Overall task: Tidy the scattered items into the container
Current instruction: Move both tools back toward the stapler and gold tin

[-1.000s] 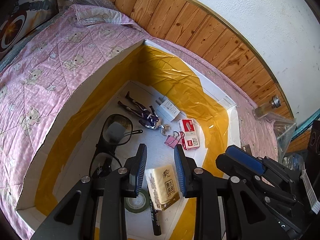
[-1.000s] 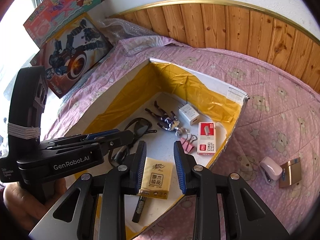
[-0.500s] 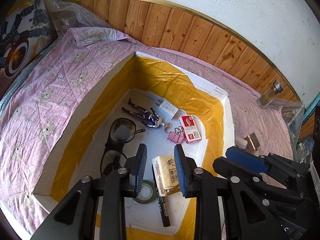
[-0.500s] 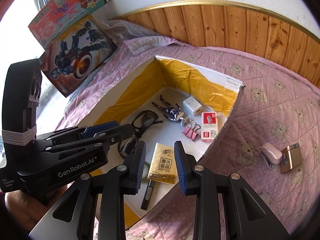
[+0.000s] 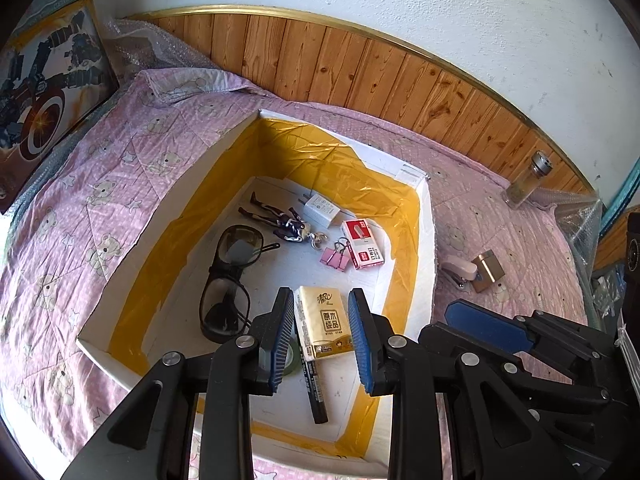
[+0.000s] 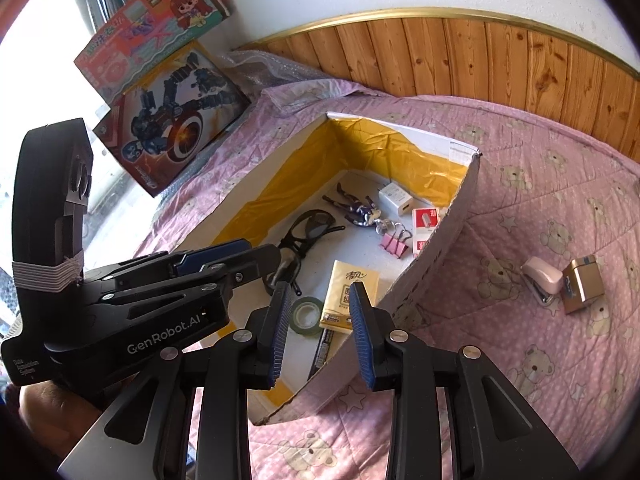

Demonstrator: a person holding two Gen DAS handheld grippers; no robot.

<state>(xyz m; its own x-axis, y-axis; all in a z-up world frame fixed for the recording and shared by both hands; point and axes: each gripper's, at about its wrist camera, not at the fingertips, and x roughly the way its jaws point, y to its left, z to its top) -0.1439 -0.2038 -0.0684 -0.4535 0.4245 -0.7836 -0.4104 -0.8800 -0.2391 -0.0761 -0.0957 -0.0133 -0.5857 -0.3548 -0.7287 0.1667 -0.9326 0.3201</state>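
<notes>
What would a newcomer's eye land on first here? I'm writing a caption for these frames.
The white box lined with yellow tape, sitting mid-bed on the pink bear quilt, with glasses and a tissue pack inside. Right of it, a stapler and gold case lie outside.

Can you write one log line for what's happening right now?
left gripper: open, empty | right gripper: open, empty | left out: pink stapler, gold box | white yellow-taped box: part filled

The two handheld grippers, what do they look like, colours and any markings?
Both are matte black frames with silver screw heads. Each finger of the left gripper and the right gripper carries a ribbed blue pad. Seen from the right wrist camera, the left unit's body reads GenRobot.AI in pale letters, has a blue panel on top, and a white elastic band wraps its upright black handle.
</notes>
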